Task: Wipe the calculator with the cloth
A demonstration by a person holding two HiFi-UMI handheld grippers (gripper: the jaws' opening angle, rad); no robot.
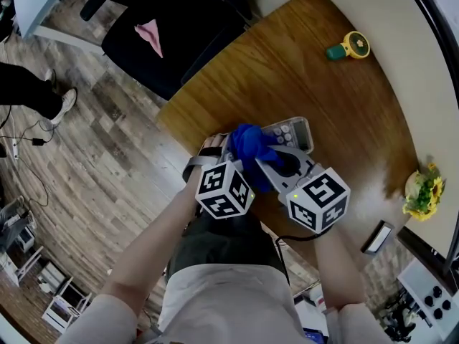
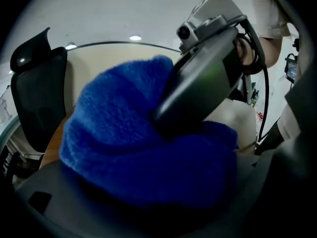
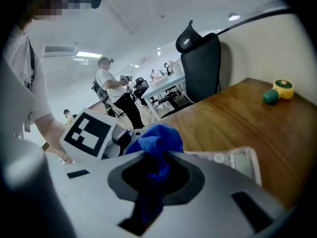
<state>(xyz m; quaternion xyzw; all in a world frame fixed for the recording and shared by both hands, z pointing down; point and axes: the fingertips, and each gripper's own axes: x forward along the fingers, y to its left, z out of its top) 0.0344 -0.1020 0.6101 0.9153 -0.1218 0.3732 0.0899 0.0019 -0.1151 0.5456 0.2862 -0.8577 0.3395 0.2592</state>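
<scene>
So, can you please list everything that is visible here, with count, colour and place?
round wooden table: one, brown, centre
grey plastic calculator: one, grey, on the table
fluffy blue cloth: one, blue, covering part of the calculator
small yellow and green object: one, far side of the table
yellow flower bunch: one, right edge of the head view
black office chair: one, beyond the table
left gripper: one, grey, at the cloth, jaws covered by it
right gripper: one, grey, shut on the cloth
</scene>
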